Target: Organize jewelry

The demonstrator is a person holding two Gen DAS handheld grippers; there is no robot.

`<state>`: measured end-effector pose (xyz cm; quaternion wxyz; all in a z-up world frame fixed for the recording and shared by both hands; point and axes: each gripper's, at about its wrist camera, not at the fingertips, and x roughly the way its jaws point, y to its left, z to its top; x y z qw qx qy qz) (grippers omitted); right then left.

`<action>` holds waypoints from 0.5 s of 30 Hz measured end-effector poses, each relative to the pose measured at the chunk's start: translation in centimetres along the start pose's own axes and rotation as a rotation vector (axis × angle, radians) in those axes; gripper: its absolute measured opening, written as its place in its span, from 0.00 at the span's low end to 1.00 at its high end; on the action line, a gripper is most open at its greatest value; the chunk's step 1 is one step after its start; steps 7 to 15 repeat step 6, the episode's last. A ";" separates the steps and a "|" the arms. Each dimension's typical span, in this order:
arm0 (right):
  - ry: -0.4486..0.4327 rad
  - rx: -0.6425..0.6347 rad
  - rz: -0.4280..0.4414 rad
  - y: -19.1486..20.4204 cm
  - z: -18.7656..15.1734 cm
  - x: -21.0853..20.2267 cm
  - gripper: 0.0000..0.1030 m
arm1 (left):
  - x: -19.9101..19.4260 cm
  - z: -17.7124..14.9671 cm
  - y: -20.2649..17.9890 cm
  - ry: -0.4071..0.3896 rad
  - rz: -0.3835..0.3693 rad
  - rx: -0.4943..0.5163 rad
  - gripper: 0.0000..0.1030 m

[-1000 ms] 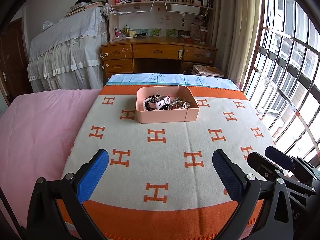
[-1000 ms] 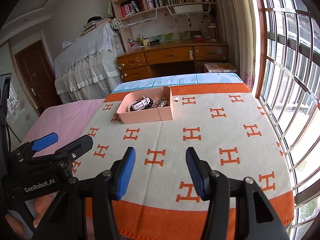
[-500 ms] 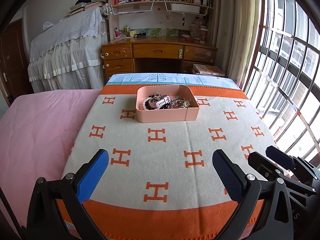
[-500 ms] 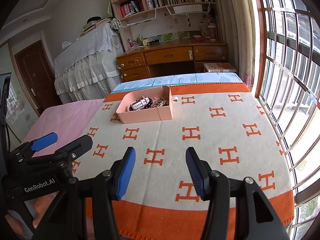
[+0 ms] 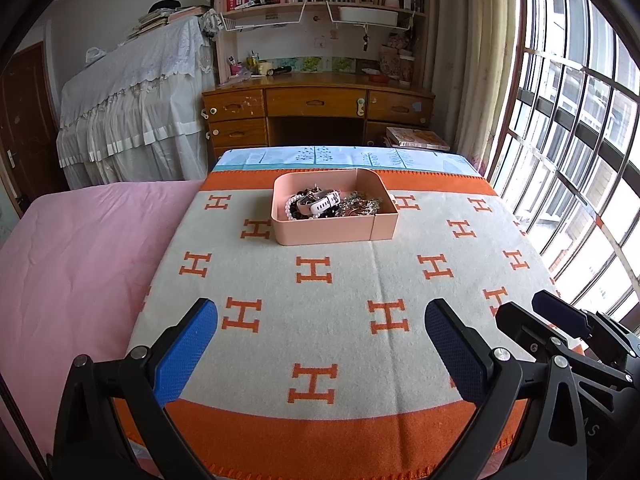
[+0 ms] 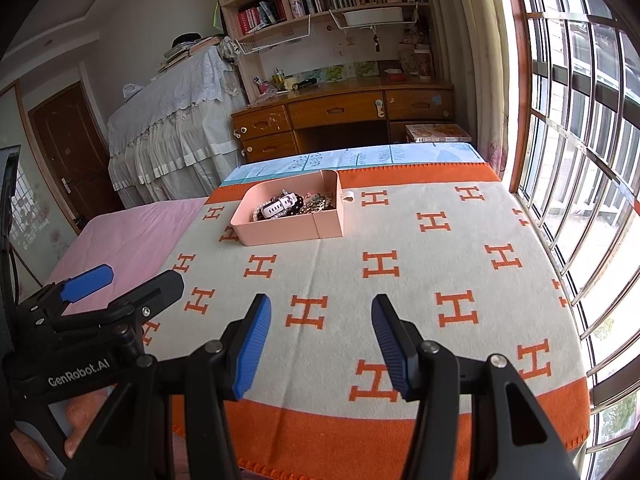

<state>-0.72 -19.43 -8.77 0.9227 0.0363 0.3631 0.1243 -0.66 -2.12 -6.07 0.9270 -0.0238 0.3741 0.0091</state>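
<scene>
Two grippers, both idle: left gripper and right gripper hang over the near edge of the blanket, jaws spread wide, nothing between them. Nothing has shifted over the last second, neither tools nor load, so no progress signal either way. Pink tray sits toward the far edge of the blanket, near its middle. Jewelry is all inside it in one tangled heap: white bead strand, pale watch strap, dark beads, metallic chain pile. None lies loose on the blanket. Scene fits unsorted stock awaiting pickup or pieces already gathered in.
</scene>
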 end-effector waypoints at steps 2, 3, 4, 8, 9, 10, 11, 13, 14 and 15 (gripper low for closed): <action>0.001 0.003 0.000 -0.2 -0.1 0.0 0.51 | 0.0 0.0 -0.1 0.001 0.001 0.000 0.99; 0.003 0.005 0.000 -0.2 -0.2 0.0 0.51 | 0.0 0.0 0.1 0.003 0.001 0.001 0.99; 0.002 0.004 0.001 -0.2 -0.1 0.0 0.51 | 0.0 -0.1 0.0 0.003 0.002 0.001 0.99; 0.003 0.004 0.000 -0.2 -0.2 0.0 0.51 | 0.1 -0.2 0.2 0.008 0.003 0.003 0.99; 0.003 0.004 0.000 -0.2 -0.2 0.0 0.51 | 0.1 -0.2 0.2 0.008 0.003 0.003 0.99; 0.003 0.004 0.000 -0.2 -0.2 0.0 0.51 | 0.1 -0.2 0.2 0.008 0.003 0.003 0.99; 0.003 0.004 0.000 -0.2 -0.2 0.0 0.51 | 0.1 -0.2 0.2 0.008 0.003 0.003 0.99; 0.003 0.004 0.000 -0.2 -0.2 0.0 0.51 | 0.1 -0.2 0.2 0.008 0.003 0.003 0.99; 0.003 0.004 0.000 -0.2 -0.2 0.0 0.51 | 0.1 -0.2 0.2 0.008 0.003 0.003 0.99; 0.003 0.004 0.000 -0.2 -0.2 0.0 0.51 | 0.1 -0.2 0.2 0.008 0.003 0.003 0.99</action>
